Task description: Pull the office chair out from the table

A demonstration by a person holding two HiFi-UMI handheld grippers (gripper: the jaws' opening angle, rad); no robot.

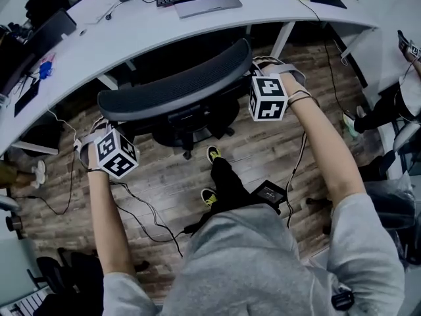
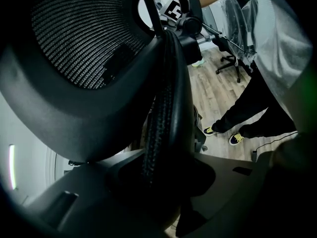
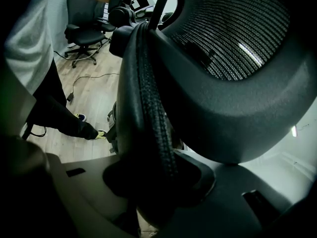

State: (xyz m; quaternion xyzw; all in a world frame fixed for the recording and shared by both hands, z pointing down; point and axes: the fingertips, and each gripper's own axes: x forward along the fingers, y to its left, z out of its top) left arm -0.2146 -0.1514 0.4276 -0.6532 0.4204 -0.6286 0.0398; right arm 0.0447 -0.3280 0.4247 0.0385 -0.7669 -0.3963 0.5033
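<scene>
Fingers (image 2: 237, 192) of my left gripper (image 2: 156, 180) are clamping the rim of the office chair (image 1: 177, 84) backrest at its left end; my right gripper (image 3: 158, 182) is gripping the same rim at the right end. Mid-frame in the head view, the chair is sitting just below the near edge of the worktop (image 1: 197, 28). Cables (image 1: 141, 209) are trailing across the floor at lower left, and my shoes (image 1: 212, 153) are standing behind the base. I'm judging that a castor could snag a cable, or uneven pulling could swivel the seat and twist the rim free.
</scene>
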